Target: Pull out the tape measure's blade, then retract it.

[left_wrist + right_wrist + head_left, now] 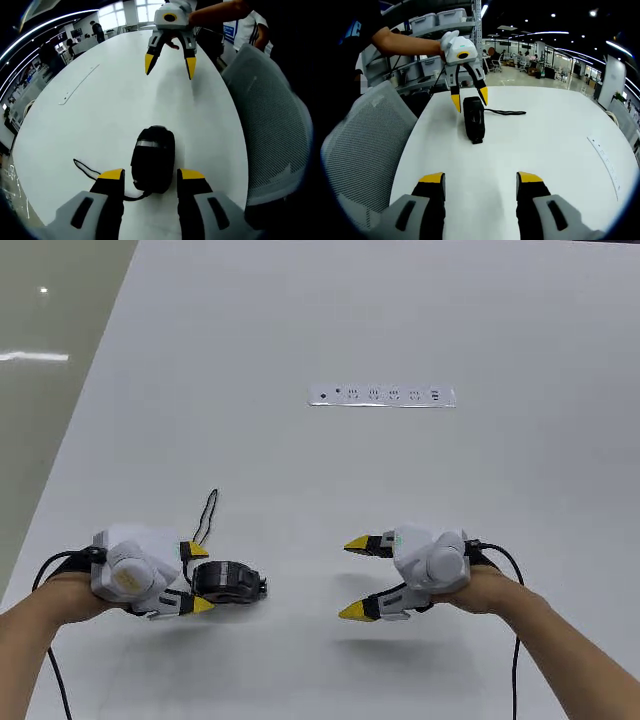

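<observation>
Left gripper (pixel 201 578) jaws spread astride tape (pixel 232 581), not pinching; right gripper (pixel 350 578) spread, empty, well apart

Left gripper (pixel 202 578): jaws either side of black tape measure (pixel 228 582)
Right gripper (pixel 351 578): jaws spread, holding nothing
Power strip (pixel 382 396): far back on surface (pixel 300 320)
</observation>
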A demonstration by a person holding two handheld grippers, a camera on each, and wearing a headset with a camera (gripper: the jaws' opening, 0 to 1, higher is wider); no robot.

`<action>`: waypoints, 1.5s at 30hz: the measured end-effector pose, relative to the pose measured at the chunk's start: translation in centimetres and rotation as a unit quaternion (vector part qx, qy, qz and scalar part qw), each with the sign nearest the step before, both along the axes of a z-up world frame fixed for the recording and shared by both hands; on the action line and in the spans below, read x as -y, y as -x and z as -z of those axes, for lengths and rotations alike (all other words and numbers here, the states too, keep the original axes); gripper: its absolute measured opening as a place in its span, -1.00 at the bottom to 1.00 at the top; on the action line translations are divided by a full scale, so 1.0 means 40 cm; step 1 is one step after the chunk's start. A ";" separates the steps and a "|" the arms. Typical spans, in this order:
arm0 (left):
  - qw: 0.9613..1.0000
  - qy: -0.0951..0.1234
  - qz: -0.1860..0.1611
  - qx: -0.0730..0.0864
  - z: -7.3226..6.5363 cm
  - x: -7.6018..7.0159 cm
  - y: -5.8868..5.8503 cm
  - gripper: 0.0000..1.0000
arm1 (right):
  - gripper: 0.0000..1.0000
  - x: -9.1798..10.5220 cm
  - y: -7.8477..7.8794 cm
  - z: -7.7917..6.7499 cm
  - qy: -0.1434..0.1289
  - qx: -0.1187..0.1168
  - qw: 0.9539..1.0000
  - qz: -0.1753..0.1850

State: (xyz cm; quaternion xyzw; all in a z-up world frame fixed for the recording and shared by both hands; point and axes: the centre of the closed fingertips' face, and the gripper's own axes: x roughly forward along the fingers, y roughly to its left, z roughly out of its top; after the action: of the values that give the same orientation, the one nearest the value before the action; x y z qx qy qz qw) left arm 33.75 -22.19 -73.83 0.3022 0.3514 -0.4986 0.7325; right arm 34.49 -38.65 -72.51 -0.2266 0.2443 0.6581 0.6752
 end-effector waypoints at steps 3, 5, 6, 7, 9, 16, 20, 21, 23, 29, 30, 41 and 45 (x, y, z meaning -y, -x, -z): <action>1.000 -0.003 0.005 -0.002 0.007 0.002 -0.002 -0.26 | 0.09 -0.017 0.000 0.008 0.000 0.001 1.000 -0.007; 1.000 -0.007 0.009 -0.002 0.012 0.003 -0.002 -0.26 | 0.07 -0.028 0.001 0.012 -0.002 -0.001 1.000 -0.009; 1.000 -0.009 0.012 -0.003 0.014 0.003 -0.001 -0.27 | 0.06 -0.035 0.002 0.015 -0.002 -0.001 1.000 -0.013; 1.000 -0.011 0.015 -0.004 0.017 0.003 -0.001 -0.28 | 0.05 -0.040 0.003 0.018 -0.003 -0.001 1.000 -0.015; 1.000 -0.012 0.018 -0.004 0.021 0.004 -0.002 -0.29 | 0.03 -0.052 0.002 0.022 -0.002 0.000 1.000 -0.019; 0.999 -0.016 0.027 -0.003 0.027 0.006 -0.002 -0.36 | 0.01 -0.081 -0.002 0.040 0.000 -0.001 1.000 -0.027; 0.999 -0.022 0.037 -0.002 0.035 0.010 0.000 -0.38 | -0.02 -0.098 -0.005 0.041 -0.003 -0.004 1.000 -0.029; 0.999 -0.023 0.038 -0.003 0.036 0.011 0.001 -0.39 | -0.02 -0.105 -0.006 0.044 -0.004 -0.004 1.000 -0.030; 0.999 -0.025 0.042 -0.001 0.036 0.013 0.003 -0.41 | -0.04 -0.115 -0.005 0.045 -0.006 -0.005 0.999 -0.031; 0.999 -0.026 0.041 0.001 0.036 0.011 0.003 -0.42 | -0.10 -0.142 -0.003 0.053 -0.013 -0.006 0.999 -0.038; 0.999 -0.025 0.040 0.000 0.036 0.011 0.003 -0.42 | -0.12 -0.146 -0.001 0.052 -0.014 -0.007 0.999 -0.037; 1.000 -0.016 0.025 -0.003 0.034 0.011 0.002 -0.44 | -0.23 -0.194 0.014 0.069 -0.021 -0.014 0.998 -0.051; 1.000 -0.012 0.025 -0.003 0.034 0.011 0.002 -0.44 | -0.26 -0.207 0.017 0.071 -0.022 -0.015 0.998 -0.054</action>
State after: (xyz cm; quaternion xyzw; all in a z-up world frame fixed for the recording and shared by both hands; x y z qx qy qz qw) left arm 33.68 -22.61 -75.21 0.3185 0.3517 -0.5131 0.7153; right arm 33.80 -30.36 -75.35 -0.2145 0.2274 0.7023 0.6396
